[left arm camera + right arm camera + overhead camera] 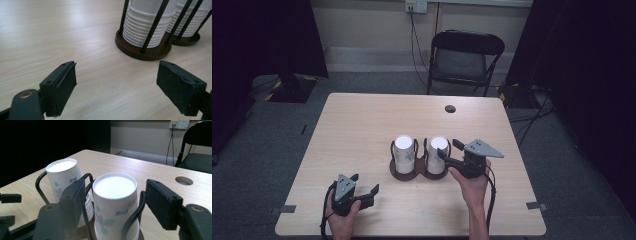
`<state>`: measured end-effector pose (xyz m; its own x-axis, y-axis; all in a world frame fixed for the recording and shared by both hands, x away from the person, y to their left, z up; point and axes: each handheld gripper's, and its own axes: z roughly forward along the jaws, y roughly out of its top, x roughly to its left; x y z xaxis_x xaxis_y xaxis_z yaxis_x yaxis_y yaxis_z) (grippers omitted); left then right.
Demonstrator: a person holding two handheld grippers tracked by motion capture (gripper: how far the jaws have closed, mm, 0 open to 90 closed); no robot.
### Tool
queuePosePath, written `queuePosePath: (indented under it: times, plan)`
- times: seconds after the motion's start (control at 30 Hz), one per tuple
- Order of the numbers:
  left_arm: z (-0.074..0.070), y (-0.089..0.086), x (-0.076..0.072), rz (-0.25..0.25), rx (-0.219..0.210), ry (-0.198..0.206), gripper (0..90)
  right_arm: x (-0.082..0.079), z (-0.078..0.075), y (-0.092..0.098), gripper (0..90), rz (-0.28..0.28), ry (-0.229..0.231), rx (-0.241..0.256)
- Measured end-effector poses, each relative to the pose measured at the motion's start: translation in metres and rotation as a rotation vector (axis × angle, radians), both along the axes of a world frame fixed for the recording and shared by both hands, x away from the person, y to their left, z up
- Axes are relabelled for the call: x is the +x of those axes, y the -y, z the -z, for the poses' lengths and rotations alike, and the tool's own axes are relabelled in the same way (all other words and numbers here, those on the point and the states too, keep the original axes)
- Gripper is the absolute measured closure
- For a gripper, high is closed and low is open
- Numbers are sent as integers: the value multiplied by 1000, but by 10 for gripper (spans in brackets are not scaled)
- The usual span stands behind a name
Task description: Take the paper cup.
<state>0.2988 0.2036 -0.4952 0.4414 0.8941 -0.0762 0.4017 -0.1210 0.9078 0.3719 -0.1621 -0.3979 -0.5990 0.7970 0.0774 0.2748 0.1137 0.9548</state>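
Two stacks of upside-down white paper cups stand in a twin holder with a brown base [403,174] and black wire bars, at the table's middle. My right gripper [450,150] is open, one jaw on each side of the top cup of the right stack [437,151]. In the right gripper view that cup [115,187] sits between the jaws of the right gripper [116,196] with a gap on each side; the left stack [63,173] is beyond it. My left gripper [364,184] rests open near the front edge, empty. In its own view the left gripper [116,85] faces the holder base [140,51] and the nearer stack [147,27].
A cable hole [450,108] lies in the wooden table [362,125] at the back right. A black folding chair [464,57] stands behind the table. Cables trail on the grey floor at right. Bare tabletop spreads left of the holder.
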Motion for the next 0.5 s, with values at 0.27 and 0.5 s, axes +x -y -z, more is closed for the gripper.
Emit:
queuePosePath:
  times: [0.27,0.5]
  plan:
    - [0,-1,0,-6,-6,1,158,19,2,-11,304,-20,-7,-38]
    - [0,-1,-1,-11,-6,2,158,25,4,-18,294,-20,-8,-61]
